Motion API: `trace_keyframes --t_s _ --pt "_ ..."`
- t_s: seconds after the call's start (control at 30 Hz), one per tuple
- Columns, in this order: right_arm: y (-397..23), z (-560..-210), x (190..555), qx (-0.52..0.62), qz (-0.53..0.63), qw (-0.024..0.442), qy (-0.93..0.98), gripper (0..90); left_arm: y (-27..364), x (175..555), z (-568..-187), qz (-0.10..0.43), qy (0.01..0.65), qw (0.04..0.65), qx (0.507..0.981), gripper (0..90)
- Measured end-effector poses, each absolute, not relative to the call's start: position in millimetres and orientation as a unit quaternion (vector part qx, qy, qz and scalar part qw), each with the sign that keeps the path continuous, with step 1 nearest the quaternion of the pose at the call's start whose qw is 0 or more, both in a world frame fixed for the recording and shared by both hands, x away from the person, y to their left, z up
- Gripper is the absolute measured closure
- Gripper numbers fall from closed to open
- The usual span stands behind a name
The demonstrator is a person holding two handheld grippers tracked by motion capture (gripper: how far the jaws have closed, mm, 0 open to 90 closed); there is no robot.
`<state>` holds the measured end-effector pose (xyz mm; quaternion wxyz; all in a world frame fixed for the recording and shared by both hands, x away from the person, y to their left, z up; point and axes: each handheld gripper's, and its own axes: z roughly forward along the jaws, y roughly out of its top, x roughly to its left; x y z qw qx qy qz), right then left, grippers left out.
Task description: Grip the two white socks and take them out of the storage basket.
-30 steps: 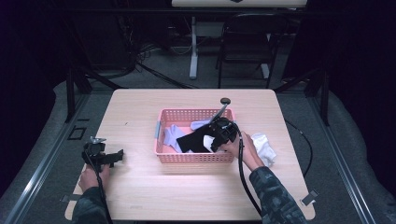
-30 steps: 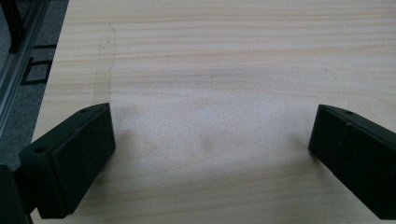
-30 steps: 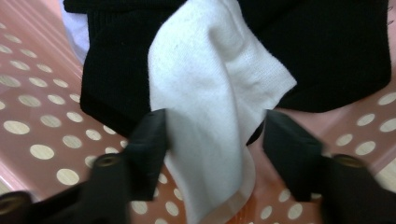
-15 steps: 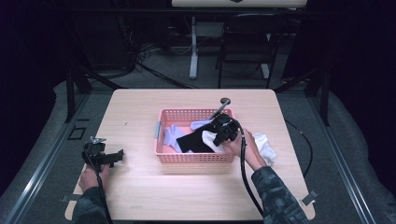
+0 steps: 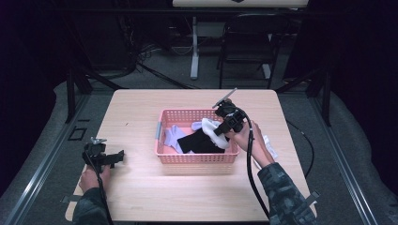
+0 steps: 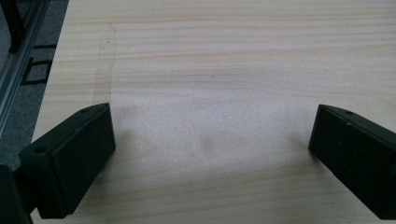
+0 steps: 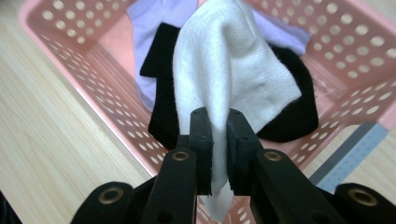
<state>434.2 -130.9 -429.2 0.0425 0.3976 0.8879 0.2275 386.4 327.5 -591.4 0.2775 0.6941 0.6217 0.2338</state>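
Overhead, the pale wood counter (image 5: 141, 117) sits in a dark room. The right hand-held gripper (image 7: 218, 140) pinches a white sock (image 7: 233, 74) over the pink basket (image 5: 162, 140); the left hand-held gripper (image 6: 210, 154) rests spread apart near the left edge.

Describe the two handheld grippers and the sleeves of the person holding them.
Both grippers are black. The left gripper has broad, flat, blocky jaws with small screw holes; the right gripper has narrower pads on arms with brass-coloured rivets. Each carries a grey plate on top and trails a black cable. The sleeves are dark camouflage.
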Motion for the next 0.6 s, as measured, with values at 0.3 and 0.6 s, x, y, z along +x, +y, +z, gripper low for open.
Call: trace_keyframes --t_s 0.3,0.6 --pt "-139 -405 429 0.394 0.243 0.059 0.884 82.8 327 386 -591 0.234 0.622 0.277 0.694 0.3" --pt "-158 -389 424 0.401 0.248 0.077 0.878 82.8 328 386 -591 0.234 0.622 0.277 0.694 0.3"
